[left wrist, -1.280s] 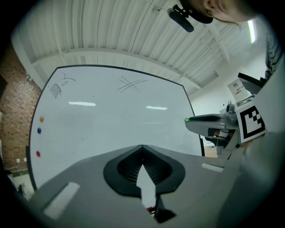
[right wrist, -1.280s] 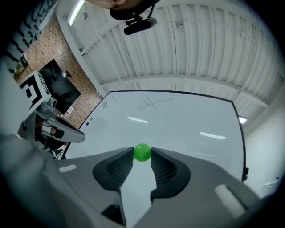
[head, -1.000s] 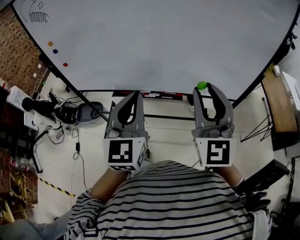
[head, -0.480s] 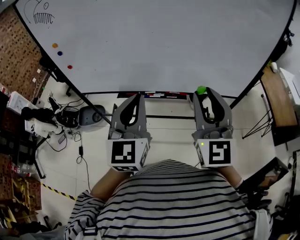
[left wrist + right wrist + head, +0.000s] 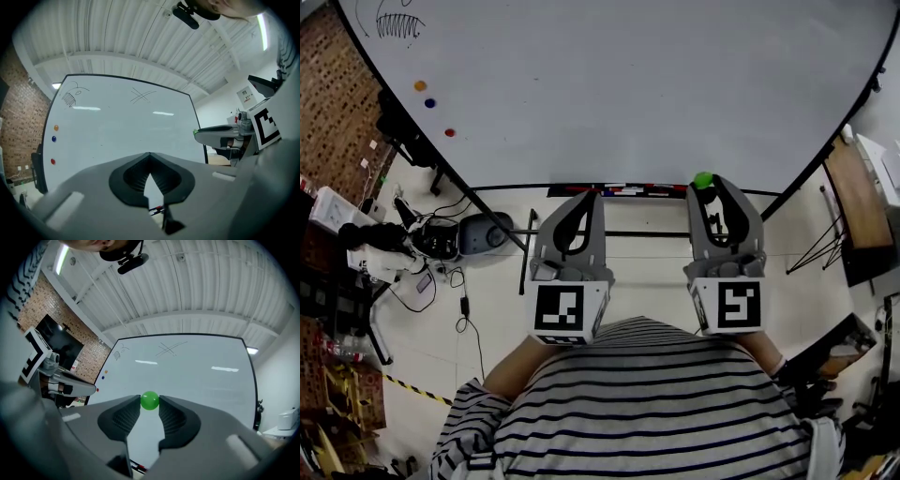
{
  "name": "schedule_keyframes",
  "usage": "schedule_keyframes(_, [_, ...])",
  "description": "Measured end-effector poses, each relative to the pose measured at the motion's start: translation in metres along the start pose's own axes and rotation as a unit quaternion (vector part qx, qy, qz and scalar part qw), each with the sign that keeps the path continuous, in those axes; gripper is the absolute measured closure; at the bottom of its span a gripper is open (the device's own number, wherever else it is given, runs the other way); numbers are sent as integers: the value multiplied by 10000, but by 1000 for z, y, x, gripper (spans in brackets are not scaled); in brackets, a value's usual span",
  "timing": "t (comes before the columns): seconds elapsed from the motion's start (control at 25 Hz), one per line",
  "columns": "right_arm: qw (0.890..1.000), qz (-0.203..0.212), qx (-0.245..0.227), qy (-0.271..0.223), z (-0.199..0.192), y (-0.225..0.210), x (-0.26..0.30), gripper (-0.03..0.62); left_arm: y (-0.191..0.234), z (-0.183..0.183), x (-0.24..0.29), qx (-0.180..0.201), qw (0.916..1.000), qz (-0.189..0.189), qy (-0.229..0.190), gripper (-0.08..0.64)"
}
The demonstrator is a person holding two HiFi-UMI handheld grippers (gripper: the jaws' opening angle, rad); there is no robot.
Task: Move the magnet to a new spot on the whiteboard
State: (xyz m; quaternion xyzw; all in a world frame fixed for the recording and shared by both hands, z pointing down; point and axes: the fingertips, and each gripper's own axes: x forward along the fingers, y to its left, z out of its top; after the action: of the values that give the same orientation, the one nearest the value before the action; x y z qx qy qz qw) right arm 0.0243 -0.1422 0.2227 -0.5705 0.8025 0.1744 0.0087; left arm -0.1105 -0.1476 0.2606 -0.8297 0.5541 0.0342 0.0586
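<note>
A small round green magnet (image 5: 150,401) sits pinched between the tips of my right gripper (image 5: 150,401), which is shut on it; the green magnet (image 5: 703,178) also shows at the tip of my right gripper (image 5: 705,184) just below the whiteboard's lower edge. The big white whiteboard (image 5: 619,84) fills the upper head view and stands ahead of both grippers, apart from them. My left gripper (image 5: 584,197) is shut with nothing in it, its tips (image 5: 149,157) closed together.
Orange, blue and red magnets (image 5: 429,103) stick at the whiteboard's left side under a pen drawing (image 5: 398,23). Markers lie in the board's tray (image 5: 619,190). Cables and gear (image 5: 412,239) clutter the floor left; a wooden desk (image 5: 858,206) stands right.
My left gripper has shifted right and slightly forward. The view has drifted, so the board's left magnets sit a bit further right. The right gripper keeps the green magnet.
</note>
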Motion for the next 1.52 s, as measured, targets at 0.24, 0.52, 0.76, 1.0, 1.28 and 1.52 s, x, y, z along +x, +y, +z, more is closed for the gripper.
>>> schedule_keyframes(0.24, [10000, -6, -39, -2, 1, 8, 4, 468, 6, -2, -2, -25, 10000, -21, -28, 545])
schedule_keyframes(0.52, [10000, 22, -59, -55, 3, 9, 5, 468, 4, 3, -2, -23, 10000, -19, -73, 545])
schedule_keyframes(0.76, [10000, 37, -84, -22, 2, 6, 5, 468, 2, 1, 1, -9, 10000, -30, -26, 545])
schedule_keyframes(1.0, [10000, 19, -86, -32, 3, 4, 6, 468, -2, 7, 4, -3, 9999, -86, -52, 545])
schedule_keyframes(1.28, [9999, 7, -154, 56, -2, -2, 6, 468, -8, 5, 8, -51, 9999, -145, 41, 545])
schedule_keyframes(1.52, [9992, 111, -381, 100, -2, 8, 13, 468, 0, 9, 5, -42, 9999, -118, -24, 545])
